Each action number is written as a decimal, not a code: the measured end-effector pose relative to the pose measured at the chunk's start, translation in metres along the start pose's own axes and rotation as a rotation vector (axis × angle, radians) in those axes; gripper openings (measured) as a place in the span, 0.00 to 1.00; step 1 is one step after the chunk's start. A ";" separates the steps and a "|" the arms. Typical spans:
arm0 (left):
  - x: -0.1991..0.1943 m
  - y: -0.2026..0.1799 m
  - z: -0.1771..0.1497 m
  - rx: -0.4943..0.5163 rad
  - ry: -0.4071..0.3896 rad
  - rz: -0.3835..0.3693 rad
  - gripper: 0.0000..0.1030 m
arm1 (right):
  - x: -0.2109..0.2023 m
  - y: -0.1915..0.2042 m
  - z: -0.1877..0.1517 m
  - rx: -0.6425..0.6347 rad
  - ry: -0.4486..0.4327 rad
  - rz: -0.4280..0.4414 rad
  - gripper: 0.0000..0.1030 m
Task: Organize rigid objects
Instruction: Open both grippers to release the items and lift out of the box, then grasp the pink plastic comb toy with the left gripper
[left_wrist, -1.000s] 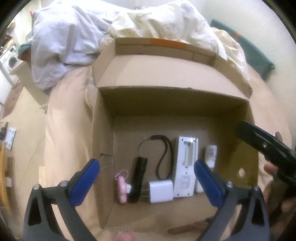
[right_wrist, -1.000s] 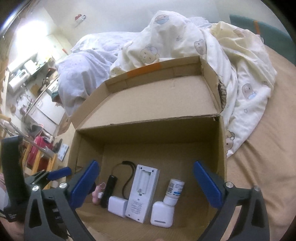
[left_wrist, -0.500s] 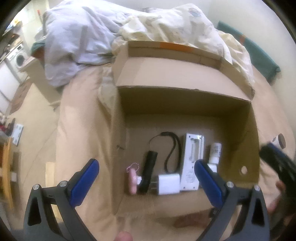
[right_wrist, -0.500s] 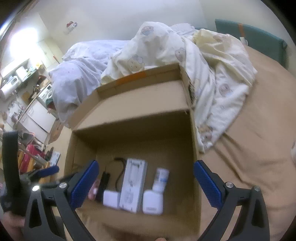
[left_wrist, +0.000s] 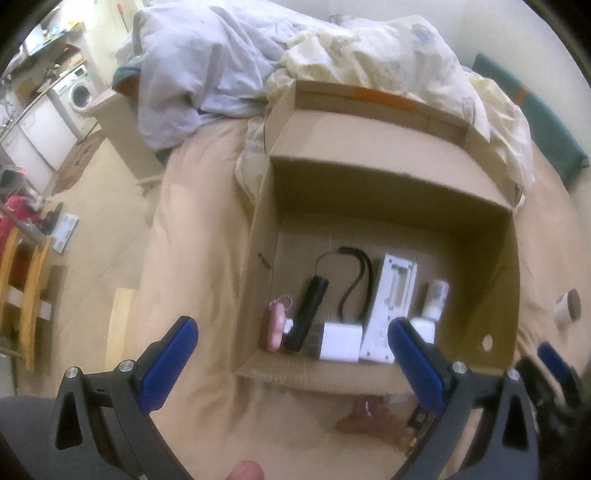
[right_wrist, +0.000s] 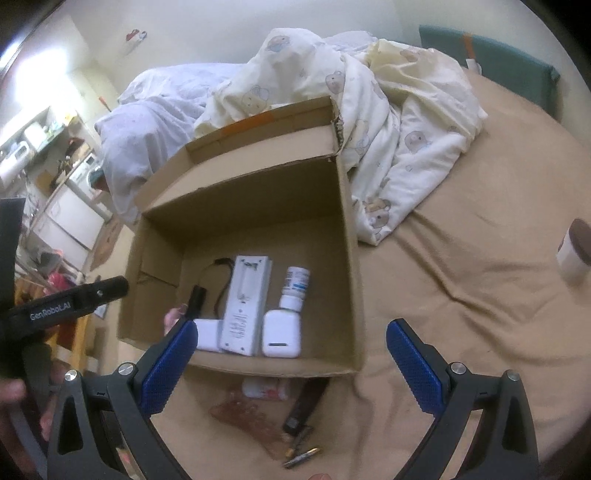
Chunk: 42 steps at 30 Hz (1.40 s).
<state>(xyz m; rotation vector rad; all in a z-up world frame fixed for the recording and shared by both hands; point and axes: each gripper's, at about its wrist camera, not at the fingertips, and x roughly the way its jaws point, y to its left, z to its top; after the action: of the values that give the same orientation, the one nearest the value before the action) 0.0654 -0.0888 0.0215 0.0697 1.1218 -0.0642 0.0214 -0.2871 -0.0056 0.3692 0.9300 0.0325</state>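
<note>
An open cardboard box (left_wrist: 258, 258) (right_wrist: 351, 266) lies on a tan bed. Inside sit a pink trinket (left_wrist: 277, 326), a black flashlight with strap (left_wrist: 308, 314), a white charger (left_wrist: 340, 341), a long white device (left_wrist: 389, 306) (right_wrist: 243, 302), a small white bottle (left_wrist: 436, 295) (right_wrist: 293, 286) and a white case (right_wrist: 280, 334). My left gripper (left_wrist: 291, 354) is open and empty, above the box's near left corner. My right gripper (right_wrist: 290, 360) is open and empty, above the box's near edge. Loose items lie in front of the box: a clear pink piece (right_wrist: 243, 413), a dark stick (right_wrist: 306, 402), a white tube (right_wrist: 264, 389).
A white jar with a brown lid (right_wrist: 574, 251) (left_wrist: 567, 306) stands on the bed to the right of the box. Rumpled quilts (right_wrist: 388, 110) lie behind the box. The bed's left edge drops to the floor (left_wrist: 92, 221), with furniture beyond.
Both grippers have drawn back and up from the box, so more of the bed shows. The right gripper has swung right, bringing the jar into view. Both stay open.
</note>
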 end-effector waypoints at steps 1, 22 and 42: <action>0.000 0.002 -0.004 -0.003 0.004 -0.006 0.99 | -0.001 -0.002 0.001 0.010 -0.003 0.009 1.00; 0.025 0.021 -0.082 0.088 0.126 -0.130 0.99 | 0.010 -0.003 -0.038 0.072 0.175 0.064 1.00; 0.115 -0.110 -0.115 0.479 0.429 -0.162 1.00 | 0.010 -0.039 -0.035 0.270 0.150 0.050 1.00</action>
<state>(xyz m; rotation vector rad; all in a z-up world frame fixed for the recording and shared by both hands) 0.0025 -0.1903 -0.1340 0.4370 1.5197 -0.4812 -0.0049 -0.3115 -0.0447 0.6468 1.0770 -0.0205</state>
